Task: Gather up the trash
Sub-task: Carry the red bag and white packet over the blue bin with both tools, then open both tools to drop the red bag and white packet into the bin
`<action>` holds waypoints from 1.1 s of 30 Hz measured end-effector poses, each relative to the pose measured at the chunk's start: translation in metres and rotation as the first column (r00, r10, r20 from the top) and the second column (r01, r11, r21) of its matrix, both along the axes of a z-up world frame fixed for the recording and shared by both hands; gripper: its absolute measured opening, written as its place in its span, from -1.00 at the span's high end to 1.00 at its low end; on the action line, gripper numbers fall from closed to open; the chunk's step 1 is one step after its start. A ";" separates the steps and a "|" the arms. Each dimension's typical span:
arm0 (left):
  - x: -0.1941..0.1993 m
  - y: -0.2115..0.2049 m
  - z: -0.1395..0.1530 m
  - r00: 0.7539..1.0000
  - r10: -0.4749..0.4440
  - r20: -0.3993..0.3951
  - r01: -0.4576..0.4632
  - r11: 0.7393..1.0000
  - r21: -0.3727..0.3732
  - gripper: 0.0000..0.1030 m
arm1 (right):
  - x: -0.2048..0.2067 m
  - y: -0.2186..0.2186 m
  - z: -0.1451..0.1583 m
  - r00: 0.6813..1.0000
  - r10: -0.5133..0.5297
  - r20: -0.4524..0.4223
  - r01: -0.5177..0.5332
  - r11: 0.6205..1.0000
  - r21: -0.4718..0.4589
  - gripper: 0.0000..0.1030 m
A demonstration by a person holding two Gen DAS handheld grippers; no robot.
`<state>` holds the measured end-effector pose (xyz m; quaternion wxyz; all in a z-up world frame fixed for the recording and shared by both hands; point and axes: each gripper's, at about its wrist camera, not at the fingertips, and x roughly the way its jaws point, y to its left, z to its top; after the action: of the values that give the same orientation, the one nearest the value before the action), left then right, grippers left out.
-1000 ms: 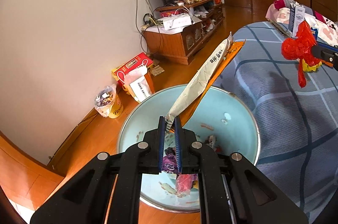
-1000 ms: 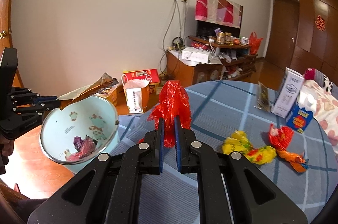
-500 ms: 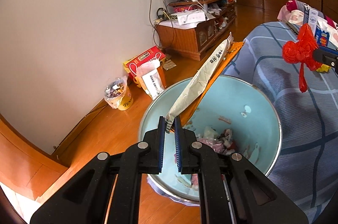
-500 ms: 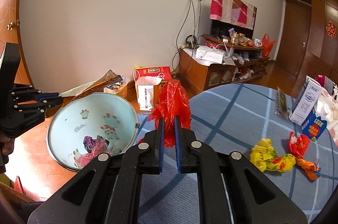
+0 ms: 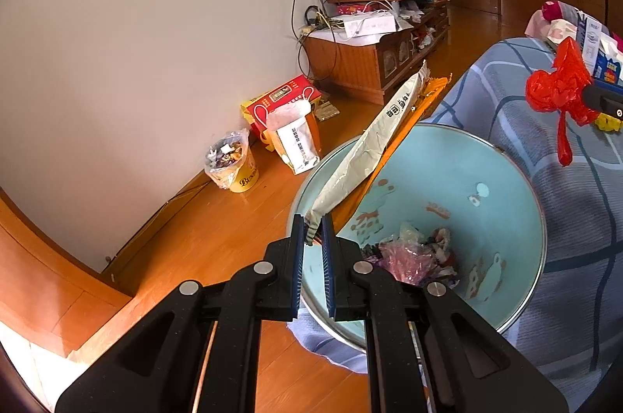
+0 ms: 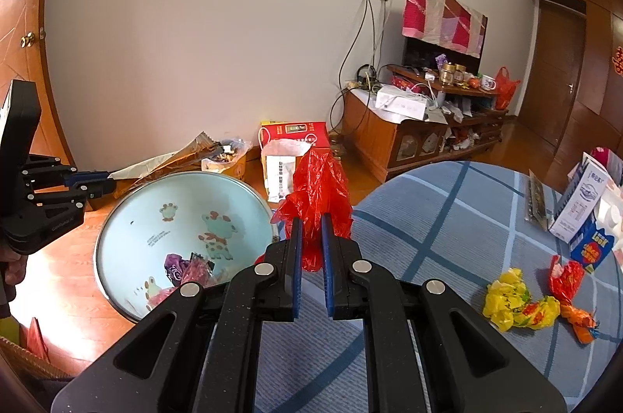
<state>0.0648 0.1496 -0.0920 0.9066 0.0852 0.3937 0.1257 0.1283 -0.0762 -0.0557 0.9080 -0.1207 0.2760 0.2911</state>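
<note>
1. Table [image 6: 447, 218]: blue check cloth, fills the right of both views. More trash lies on it: yellow wad [image 6: 514, 304], small red-orange wrappers [image 6: 566, 280], and cartons [image 6: 584, 202] near the far edge.

2. Basin [image 5: 518, 179]: pale blue, cartoon print, steel rim. It sits at the table's left edge and seems to overhang the floor; from these views I can't tell what holds it up. Some wrappers are already at the bottom.

3. Long wrapper [image 5: 373, 144]: pale foil w/ an orange layer behind, clamped at its near end in my L gripper [image 5: 312, 230]. Long axis runs up and away from the jaws, crossing the basin's near-left rim, so most of its length hangs outside the bowl and only the pinched end is over it. I judge that a plain release would tip it out over the rim; the L needs to go further in over the middle, or tilt the tail down first.

4. Red bag [image 6: 317, 195]: crumpled plastic, pinched in my R gripper [image 6: 311, 245], jaws tight on its lower part. It's over the table edge, just right of the basin rim, not yet above the bowl. The basin lies to the left and below the R tongs.

5. Nearer hand: L is already at the rim, R is beside it. I judge L drops first.
</note>
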 end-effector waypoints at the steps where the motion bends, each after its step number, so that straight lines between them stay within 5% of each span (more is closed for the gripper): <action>1: -0.001 0.001 0.000 1.000 0.004 0.000 -0.004 1.000 0.001 0.83 | 0.000 0.002 0.000 1.000 0.004 0.000 -0.004 1.000 -0.001 0.81; 33: -0.004 0.028 0.001 0.996 0.092 0.015 -0.092 0.996 0.002 0.81 | 0.000 0.040 -0.002 0.997 0.076 -0.012 -0.076 0.997 -0.017 0.81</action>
<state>0.0603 0.1776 -0.0915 0.9026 0.0670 0.3903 0.1685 0.1281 -0.0366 -0.0576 0.8936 -0.1374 0.2786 0.3239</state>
